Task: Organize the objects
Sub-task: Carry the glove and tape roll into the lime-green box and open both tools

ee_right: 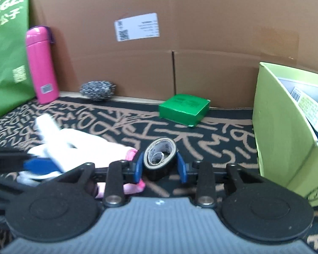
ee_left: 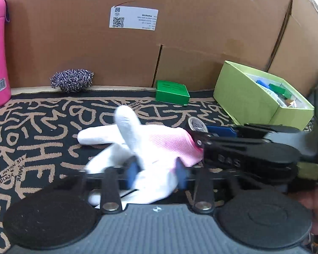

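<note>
Your left tongs (ee_left: pixel 156 172) sat partly open astride the white-and-pink glove (ee_left: pixel 142 148), which lay blurred on the patterned table cover (ee_left: pixel 42 131); whether the pads pinched it you could not tell. Your right tongs (ee_right: pixel 160 167) stood partly open around the black tape roll (ee_right: pixel 160 158), its blue pads just beside the roll's sides. Farther back lay the small green box (ee_right: pixel 184 109), the light green bin (ee_right: pixel 286 127) holding packets, a metal scourer (ee_right: pixel 97 90) and the pink bottle (ee_right: pixel 41 63) with a barcode sticker. The green bag (ee_right: pixel 6 48) read "NGZI"; the cardboard wall (ee_left: pixel 180 31) carried a white QR label (ee_left: pixel 133 18).
</note>
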The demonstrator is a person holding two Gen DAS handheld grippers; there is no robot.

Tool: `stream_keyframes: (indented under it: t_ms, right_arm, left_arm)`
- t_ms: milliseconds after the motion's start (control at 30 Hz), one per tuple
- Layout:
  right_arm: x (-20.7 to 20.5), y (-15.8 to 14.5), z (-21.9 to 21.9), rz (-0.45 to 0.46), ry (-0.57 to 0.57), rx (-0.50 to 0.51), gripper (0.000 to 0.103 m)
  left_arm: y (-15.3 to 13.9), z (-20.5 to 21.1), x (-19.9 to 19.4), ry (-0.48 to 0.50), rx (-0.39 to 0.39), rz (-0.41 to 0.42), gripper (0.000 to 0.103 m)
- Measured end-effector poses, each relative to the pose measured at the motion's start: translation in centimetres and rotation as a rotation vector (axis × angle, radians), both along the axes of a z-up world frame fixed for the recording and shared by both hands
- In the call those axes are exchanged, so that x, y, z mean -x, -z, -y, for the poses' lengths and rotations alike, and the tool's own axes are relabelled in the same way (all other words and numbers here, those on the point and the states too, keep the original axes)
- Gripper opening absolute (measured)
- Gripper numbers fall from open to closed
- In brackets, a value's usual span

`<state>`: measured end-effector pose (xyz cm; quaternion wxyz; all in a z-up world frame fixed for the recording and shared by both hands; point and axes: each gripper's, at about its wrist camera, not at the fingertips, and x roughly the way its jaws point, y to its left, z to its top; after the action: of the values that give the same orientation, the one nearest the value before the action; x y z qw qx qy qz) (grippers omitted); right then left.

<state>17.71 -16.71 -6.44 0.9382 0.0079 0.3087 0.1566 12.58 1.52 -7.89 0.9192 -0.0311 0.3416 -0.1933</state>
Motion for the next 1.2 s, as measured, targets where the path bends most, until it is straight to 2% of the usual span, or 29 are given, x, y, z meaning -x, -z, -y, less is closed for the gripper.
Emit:
stream_keyframes:
  t_ms: [67, 233, 400, 567, 800, 933, 1067, 1200]
  right_arm:
    - [0.6, 0.0, 0.2, -0.012, -0.015, -0.034, 0.033]
    - [2.9, -1.1, 1.1, 0.038, -0.015, -0.059, 0.033]
    - [5.4, -2.9, 3.0, 0.106, -0.007, -0.113, 0.033]
    - [7.7, -5.3, 5.9, 0.217, 0.058, -0.139, 0.033]
    - [9.0, -8.6, 11.8, 0.344, 0.194, -0.131, 0.033]
    - [9.2, -10.1, 15.9, 0.401, 0.312, -0.075, 0.033]
    - [8.5, -10.6, 20.1, 0.416, 0.438, -0.020, 0.033]
    - [6.3, -9.8, 23.4, 0.376, 0.517, 0.050, 0.033]
  left_arm:
    - [0.0, -0.5, 0.1, -0.004, 0.029, -0.019, 0.013]
    - [-0.6, -0.4, 0.9, -0.010, 0.044, -0.033, 0.010]
    - [-3.2, 0.7, 2.3, 0.009, 0.051, 0.029, 0.010]
    - [-7.0, 3.3, 3.1, 0.080, 0.065, 0.125, 0.010]
    - [-11.0, 10.7, 1.4, 0.212, 0.074, 0.201, 0.010]
    - [-12.1, 15.1, -0.4, 0.282, 0.114, 0.183, 0.010]
    - [-12.0, 20.2, -2.1, 0.334, 0.099, 0.180, 0.010]
    - [-10.3, 25.0, -4.1, 0.357, 0.053, 0.146, 0.010]
